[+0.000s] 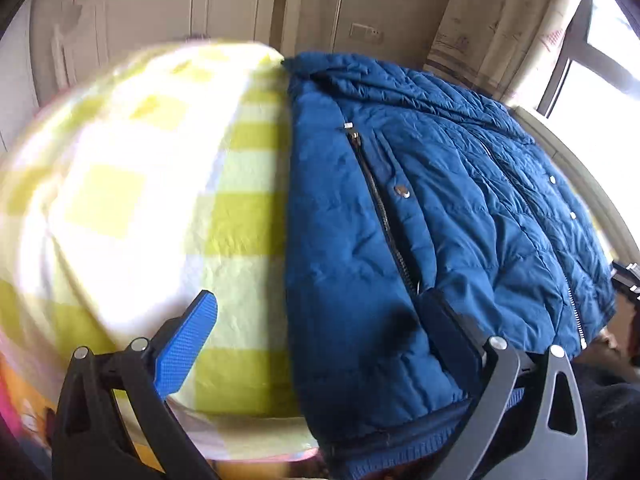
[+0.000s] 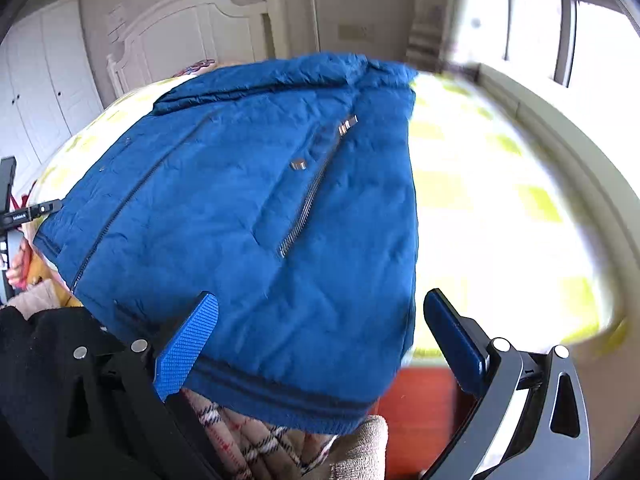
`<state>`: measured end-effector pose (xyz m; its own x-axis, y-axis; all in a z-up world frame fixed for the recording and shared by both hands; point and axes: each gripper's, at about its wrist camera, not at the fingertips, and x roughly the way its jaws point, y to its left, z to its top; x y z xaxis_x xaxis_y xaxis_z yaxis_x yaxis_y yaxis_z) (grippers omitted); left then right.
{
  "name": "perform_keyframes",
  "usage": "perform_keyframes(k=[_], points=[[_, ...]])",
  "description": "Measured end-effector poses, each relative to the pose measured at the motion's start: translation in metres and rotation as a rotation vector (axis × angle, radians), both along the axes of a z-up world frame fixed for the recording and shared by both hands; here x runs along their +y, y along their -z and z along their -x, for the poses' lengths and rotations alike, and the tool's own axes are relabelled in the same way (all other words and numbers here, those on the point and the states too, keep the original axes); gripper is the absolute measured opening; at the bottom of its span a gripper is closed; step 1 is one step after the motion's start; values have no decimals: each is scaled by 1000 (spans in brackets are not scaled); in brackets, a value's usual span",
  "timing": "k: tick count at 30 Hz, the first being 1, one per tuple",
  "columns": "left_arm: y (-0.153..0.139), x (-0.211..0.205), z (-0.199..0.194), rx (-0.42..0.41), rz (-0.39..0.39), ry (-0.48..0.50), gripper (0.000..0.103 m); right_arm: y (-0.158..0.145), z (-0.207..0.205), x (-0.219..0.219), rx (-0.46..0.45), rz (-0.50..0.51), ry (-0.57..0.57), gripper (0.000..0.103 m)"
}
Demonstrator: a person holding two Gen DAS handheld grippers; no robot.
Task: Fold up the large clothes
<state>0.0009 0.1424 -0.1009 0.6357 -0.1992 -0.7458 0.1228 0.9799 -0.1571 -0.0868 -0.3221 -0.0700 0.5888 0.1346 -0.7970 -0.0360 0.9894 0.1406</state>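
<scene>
A blue quilted jacket [image 1: 460, 220] lies spread front-up on a bed with a yellow-and-white checked sheet [image 1: 160, 200]; its zips and snaps show. My left gripper [image 1: 320, 336] is open near the jacket's bottom left corner: the left finger is over the sheet, the right finger over the jacket. In the right wrist view the same jacket [image 2: 240, 208] fills the middle. My right gripper [image 2: 320, 340] is open and straddles the ribbed hem at the bottom right corner. Neither holds fabric.
A white headboard [image 2: 200, 28] and wardrobe doors [image 2: 36, 80] stand behind the bed, with a bright window [image 2: 592, 40] at the right. Plaid and beige cloth [image 2: 280, 440] and a black garment [image 2: 40, 360] lie below the hem. A red floor [image 2: 420, 400] shows by the bed edge.
</scene>
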Motion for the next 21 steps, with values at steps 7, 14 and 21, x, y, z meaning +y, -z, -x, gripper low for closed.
perform_keyframes(k=[7, 14, 21], points=[[2, -30, 8, -12, -11, 142, 92, 4, 2, 5, -23, -53, -5, 79], [8, -49, -11, -26, -93, 129, 101, 7, -16, 11, -53, -34, 9, 80], [-4, -57, -9, -33, -42, 196, 27, 0, -8, 8, -87, -91, 11, 33]])
